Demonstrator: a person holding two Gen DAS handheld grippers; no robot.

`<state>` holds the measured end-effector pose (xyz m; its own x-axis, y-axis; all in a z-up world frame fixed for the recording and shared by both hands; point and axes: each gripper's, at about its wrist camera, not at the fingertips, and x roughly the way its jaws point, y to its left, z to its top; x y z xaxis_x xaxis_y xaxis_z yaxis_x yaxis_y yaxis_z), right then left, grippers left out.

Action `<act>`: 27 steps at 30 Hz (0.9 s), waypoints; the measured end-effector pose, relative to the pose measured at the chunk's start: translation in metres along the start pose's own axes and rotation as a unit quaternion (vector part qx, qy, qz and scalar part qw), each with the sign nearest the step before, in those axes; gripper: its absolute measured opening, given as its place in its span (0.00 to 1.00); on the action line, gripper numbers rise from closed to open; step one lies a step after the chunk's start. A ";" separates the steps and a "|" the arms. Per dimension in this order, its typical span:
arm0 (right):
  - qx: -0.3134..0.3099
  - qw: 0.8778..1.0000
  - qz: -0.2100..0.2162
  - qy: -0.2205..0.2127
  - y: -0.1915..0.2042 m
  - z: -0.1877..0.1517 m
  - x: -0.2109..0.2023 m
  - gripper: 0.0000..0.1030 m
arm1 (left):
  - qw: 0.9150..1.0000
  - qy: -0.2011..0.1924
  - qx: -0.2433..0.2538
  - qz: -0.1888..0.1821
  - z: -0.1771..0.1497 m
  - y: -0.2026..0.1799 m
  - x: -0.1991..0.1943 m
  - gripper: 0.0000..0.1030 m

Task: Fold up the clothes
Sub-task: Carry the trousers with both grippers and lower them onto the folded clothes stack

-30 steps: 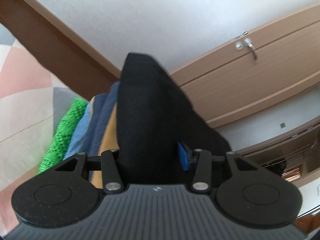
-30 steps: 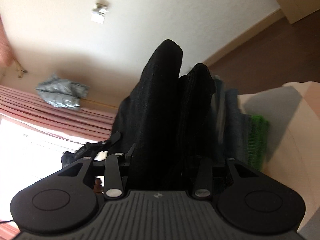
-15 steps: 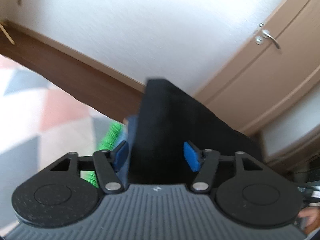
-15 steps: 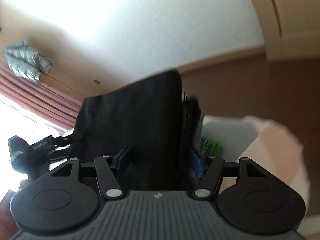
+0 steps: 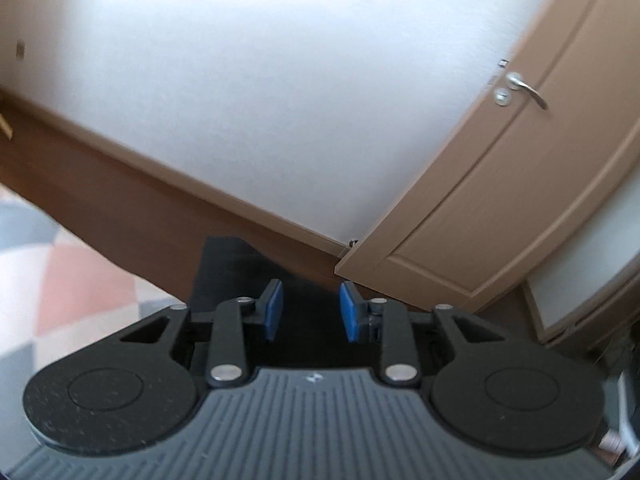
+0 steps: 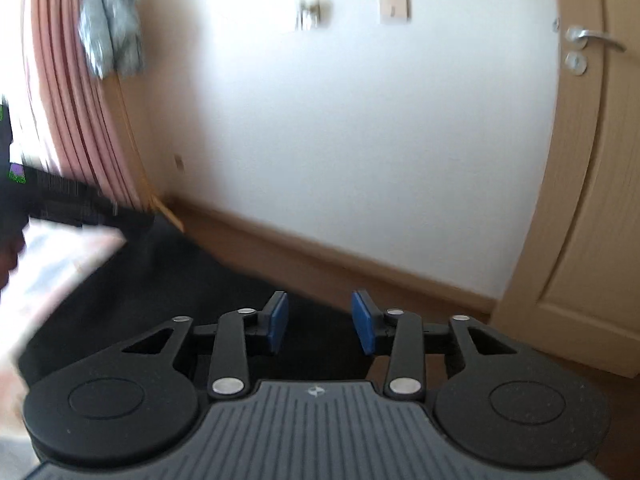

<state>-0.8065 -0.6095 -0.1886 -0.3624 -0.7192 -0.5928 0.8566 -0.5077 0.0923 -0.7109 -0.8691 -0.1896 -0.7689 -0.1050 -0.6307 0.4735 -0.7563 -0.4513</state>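
Note:
A black garment (image 5: 228, 268) lies low in the left wrist view, below and behind my left gripper (image 5: 310, 312). The left gripper is open, its blue pads (image 5: 273, 312) apart with nothing between them. In the right wrist view the same black garment (image 6: 132, 292) spreads to the lower left, under my right gripper (image 6: 320, 322). The right gripper is open and empty too, its blue pads (image 6: 363, 322) clear of the cloth. Both views are motion-blurred.
A patterned pink, grey and white surface (image 5: 60, 292) lies at the left. A white wall, brown skirting and a wooden door (image 5: 500, 208) with a metal handle stand ahead. Pink curtains (image 6: 68, 100) and a grey bundle (image 6: 110, 40) hang at the left.
Both grippers have opened and let go of the black garment, which has dropped low in both views. Both cameras have swung up toward the wall and door. The stack of folded clothes is out of view.

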 end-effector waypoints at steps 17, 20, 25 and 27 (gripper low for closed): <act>0.032 0.998 0.054 -0.009 -0.021 -0.030 0.004 0.37 | 0.997 -0.053 -0.036 -0.034 -0.047 0.036 -0.019 0.08; 0.039 0.995 0.091 -0.016 -0.029 -0.024 -0.023 0.38 | 0.997 -0.065 -0.025 -0.024 -0.054 0.025 -0.048 0.10; 0.014 0.989 0.147 -0.002 -0.024 -0.043 -0.066 0.37 | 0.998 -0.059 -0.018 -0.003 -0.094 0.016 -0.085 0.10; -0.010 0.989 0.146 0.021 -0.018 -0.059 -0.065 0.38 | 0.999 -0.027 -0.008 0.028 -0.112 0.016 -0.081 0.08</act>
<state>-0.7763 -0.5253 -0.1989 -0.0839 -0.8136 -0.5753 0.9295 -0.2720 0.2490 -0.5928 -0.8003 -0.2163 -0.7627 -0.1811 -0.6208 0.5225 -0.7383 -0.4265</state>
